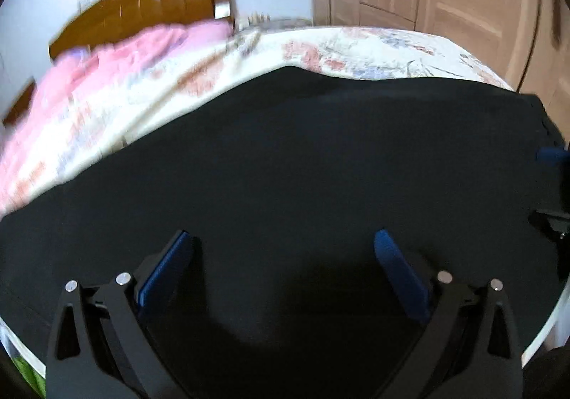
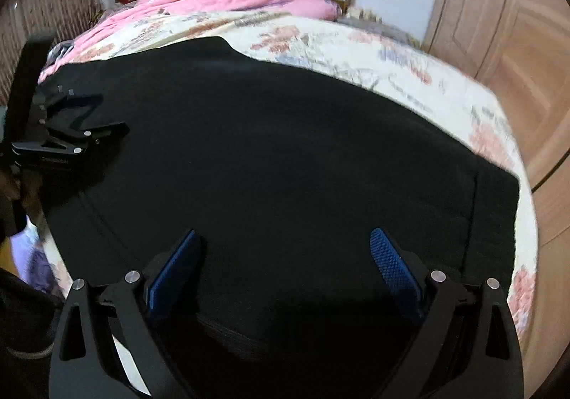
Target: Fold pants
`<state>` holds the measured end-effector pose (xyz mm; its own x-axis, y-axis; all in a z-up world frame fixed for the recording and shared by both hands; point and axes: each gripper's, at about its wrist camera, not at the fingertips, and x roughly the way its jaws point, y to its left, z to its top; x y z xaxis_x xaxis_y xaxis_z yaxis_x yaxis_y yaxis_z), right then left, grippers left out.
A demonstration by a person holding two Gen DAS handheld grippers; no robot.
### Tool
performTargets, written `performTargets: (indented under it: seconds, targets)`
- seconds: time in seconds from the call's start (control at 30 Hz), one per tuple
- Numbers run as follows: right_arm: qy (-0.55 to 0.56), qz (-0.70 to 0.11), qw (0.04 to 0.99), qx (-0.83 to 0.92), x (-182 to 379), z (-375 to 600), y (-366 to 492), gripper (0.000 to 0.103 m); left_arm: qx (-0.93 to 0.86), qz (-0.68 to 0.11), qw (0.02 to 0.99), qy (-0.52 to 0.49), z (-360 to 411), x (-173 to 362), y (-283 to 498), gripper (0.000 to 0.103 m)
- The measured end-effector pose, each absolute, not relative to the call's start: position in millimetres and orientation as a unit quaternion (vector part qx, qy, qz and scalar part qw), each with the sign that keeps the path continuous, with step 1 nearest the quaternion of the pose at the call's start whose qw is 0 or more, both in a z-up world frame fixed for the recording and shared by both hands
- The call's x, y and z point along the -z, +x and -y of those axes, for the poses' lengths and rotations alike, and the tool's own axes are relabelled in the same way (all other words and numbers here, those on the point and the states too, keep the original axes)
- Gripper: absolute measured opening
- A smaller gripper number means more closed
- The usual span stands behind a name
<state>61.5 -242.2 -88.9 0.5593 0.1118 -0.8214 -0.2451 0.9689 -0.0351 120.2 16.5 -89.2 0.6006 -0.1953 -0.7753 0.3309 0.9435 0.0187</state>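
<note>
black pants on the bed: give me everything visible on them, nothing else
The black pants look like matte, soft knit fabric, spread mostly flat across the floral bedsheet with few wrinkles. A band with a seam line runs along their right end, near the bed's edge. The far edge rises to a soft peak. Both grippers hang over the cloth with jaws open, left gripper and right gripper; neither visibly pinches it. Whether they are already folded is unclear.

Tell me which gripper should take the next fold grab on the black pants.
Right, probably. The right gripper hangs open near the black pants end edge and corner on the floral bedsheet. The left gripper, also open, faces only mid-fabric.
</note>
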Motion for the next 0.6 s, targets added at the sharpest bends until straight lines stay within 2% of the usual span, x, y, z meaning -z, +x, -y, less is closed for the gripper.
performTargets:
  seconds: [0.13,0.23,0.33,0.43,0.5,0.6]
  targets:
    - [-0.079,-0.450,0.882,-0.112,77,235,51,0.093,0.150,-0.418,0.892,0.084,-21,89,121,0.102]
    - [-0.082,-0.452,0.879,-0.129,89,232,40,0.096,0.151,-0.414,0.894,0.081,-19,90,118,0.102]
    - [-0.044,-0.464,0.876,-0.125,88,240,39,0.096,0.157,-0.409,0.896,0.078,-21,92,116,0.102]
    - [-0.080,-0.465,0.878,-0.080,71,223,47,0.096,0.166,-0.406,0.896,0.067,-24,89,115,0.101]
    - [-0.078,-0.441,0.889,-0.094,57,208,51,0.096,0.190,-0.391,0.900,0.022,-38,82,108,0.101]
    - [-0.053,-0.417,0.895,-0.147,41,173,62,0.096,0.231,-0.336,0.908,-0.097,-85,60,101,0.101]
